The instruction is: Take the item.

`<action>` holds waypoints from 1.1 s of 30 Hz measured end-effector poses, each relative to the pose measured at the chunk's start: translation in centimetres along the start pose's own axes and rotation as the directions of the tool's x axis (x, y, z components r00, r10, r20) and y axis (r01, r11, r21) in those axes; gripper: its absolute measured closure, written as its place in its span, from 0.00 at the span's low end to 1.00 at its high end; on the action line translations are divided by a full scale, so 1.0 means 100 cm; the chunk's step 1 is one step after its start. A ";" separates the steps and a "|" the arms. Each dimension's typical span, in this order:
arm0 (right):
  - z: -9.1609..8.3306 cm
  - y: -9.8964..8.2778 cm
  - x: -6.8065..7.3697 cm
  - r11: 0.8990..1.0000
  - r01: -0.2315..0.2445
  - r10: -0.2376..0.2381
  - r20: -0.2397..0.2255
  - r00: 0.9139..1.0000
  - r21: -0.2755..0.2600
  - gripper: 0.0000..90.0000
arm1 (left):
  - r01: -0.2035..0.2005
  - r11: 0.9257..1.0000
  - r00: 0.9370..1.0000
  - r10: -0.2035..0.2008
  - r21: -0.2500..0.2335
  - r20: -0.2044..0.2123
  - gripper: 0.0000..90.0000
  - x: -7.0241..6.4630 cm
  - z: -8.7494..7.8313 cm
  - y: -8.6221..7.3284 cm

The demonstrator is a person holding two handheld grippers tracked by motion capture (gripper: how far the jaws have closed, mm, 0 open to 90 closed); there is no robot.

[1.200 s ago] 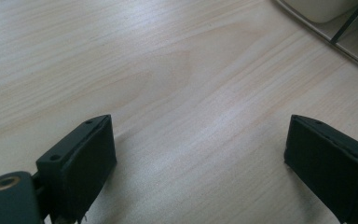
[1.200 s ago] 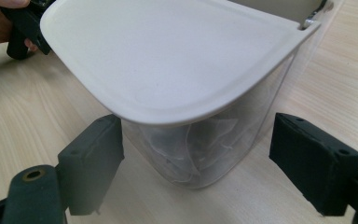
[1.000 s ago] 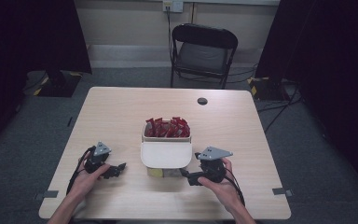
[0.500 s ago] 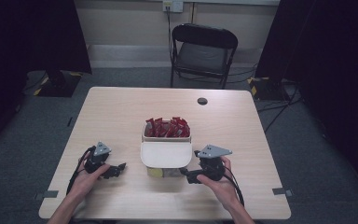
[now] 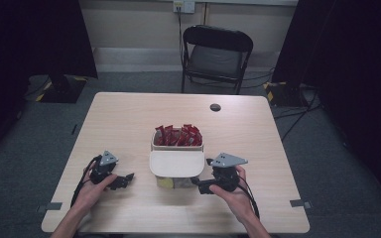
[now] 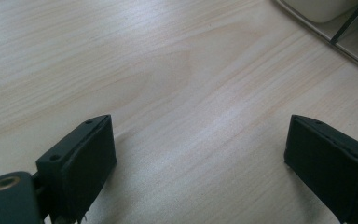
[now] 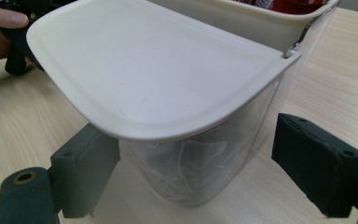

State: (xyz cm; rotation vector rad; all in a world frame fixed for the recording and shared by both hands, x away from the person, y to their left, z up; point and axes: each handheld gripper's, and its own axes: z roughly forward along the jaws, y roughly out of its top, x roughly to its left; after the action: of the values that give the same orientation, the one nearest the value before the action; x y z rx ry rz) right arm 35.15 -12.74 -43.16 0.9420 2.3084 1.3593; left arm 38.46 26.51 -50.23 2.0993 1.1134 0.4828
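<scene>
Both claws gaping: my left claw (image 5: 127, 178) over bare desk (image 5: 129, 119), right claw (image 5: 198, 184) straddling bin (image 7: 200, 158). Risk: clumsy squeeze tips bin, spilling red packets (image 5: 177, 135).

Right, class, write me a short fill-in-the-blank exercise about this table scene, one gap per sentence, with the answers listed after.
1. The red packets sit in the far half of the white plastic container, whose near half is covered by a white ____.
2. The left gripper has its jaws ____ over bare wood.
3. Beyond the light wooden table stands a black folding ____.
4. The right gripper points at the container's clear ____ wall.

Missing words: lid; open; chair; near
</scene>
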 end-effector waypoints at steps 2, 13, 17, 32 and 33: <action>-0.001 0.001 0.000 1.000 0.001 -0.001 0.001 1.000 -0.001 0.16 | -0.004 1.000 1.000 0.004 0.003 -0.001 0.09 0.000 0.000 0.000; -0.002 0.003 0.000 1.000 0.004 -0.004 -0.003 1.000 -0.013 0.17 | 0.000 1.000 1.000 0.000 0.000 0.000 0.09 0.000 0.000 0.000; -0.004 0.004 0.000 1.000 0.004 -0.004 -0.010 1.000 -0.015 0.17 | 0.000 1.000 1.000 0.000 0.000 0.000 0.09 0.000 0.000 0.000; -0.004 0.006 0.002 1.000 0.011 -0.012 -0.011 1.000 -0.020 0.19 | 0.003 1.000 1.000 -0.003 0.000 -0.003 0.09 0.000 0.000 0.000; -0.004 0.006 0.002 1.000 0.013 -0.013 -0.011 1.000 -0.020 0.19 | 0.003 1.000 1.000 -0.003 -0.001 -0.002 0.09 0.000 0.000 0.000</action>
State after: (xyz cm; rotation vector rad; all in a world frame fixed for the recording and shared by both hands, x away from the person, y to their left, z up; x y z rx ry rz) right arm 35.00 -12.67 -42.45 0.9139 2.3007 1.3839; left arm 38.43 26.49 -50.24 2.0969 1.1172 0.4842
